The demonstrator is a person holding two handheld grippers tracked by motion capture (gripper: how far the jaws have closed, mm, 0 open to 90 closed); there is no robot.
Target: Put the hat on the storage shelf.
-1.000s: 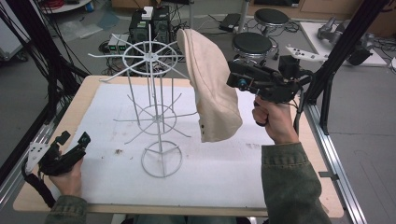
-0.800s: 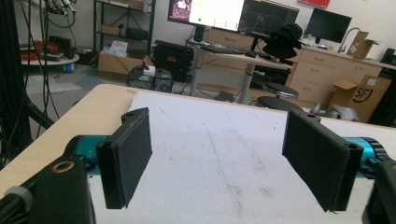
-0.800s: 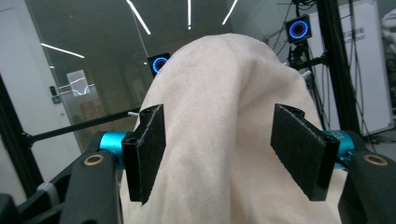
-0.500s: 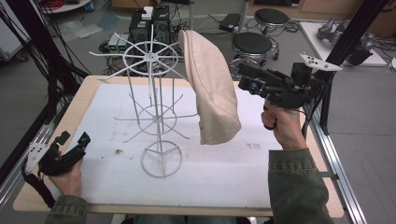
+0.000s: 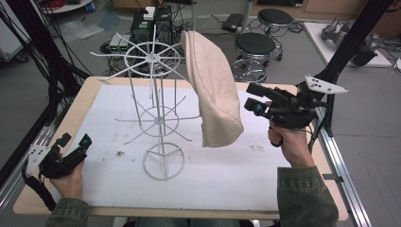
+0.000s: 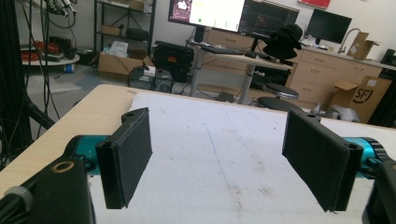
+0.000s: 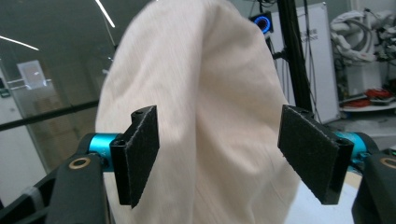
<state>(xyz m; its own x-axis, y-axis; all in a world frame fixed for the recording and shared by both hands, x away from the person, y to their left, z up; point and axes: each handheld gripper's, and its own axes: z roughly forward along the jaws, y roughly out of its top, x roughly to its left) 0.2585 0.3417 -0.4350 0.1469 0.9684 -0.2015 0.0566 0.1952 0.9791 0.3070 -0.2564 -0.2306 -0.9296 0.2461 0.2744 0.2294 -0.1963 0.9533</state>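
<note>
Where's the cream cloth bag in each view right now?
High view: cream cloth bag hangs from the wire rack, centre right.
Right gripper view: the bag hangs ahead, beyond the open jaws.
Left gripper view: no bag.
Shared landmark: white mat.

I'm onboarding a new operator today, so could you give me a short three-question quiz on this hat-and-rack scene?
1. True or false: the cream hat hangs on an arm of the white wire rack.
2. Which gripper is nearer the hat? A) left gripper B) right gripper
3. In the right gripper view, do the jaws press on the hat?

Key:
1. True; it hangs from an upper arm, clear of the white table cover.
2. B; the left gripper rests low at the table's near left corner.
3. No; the jaws have just been opening and stand apart, with the hat beyond them.
</note>
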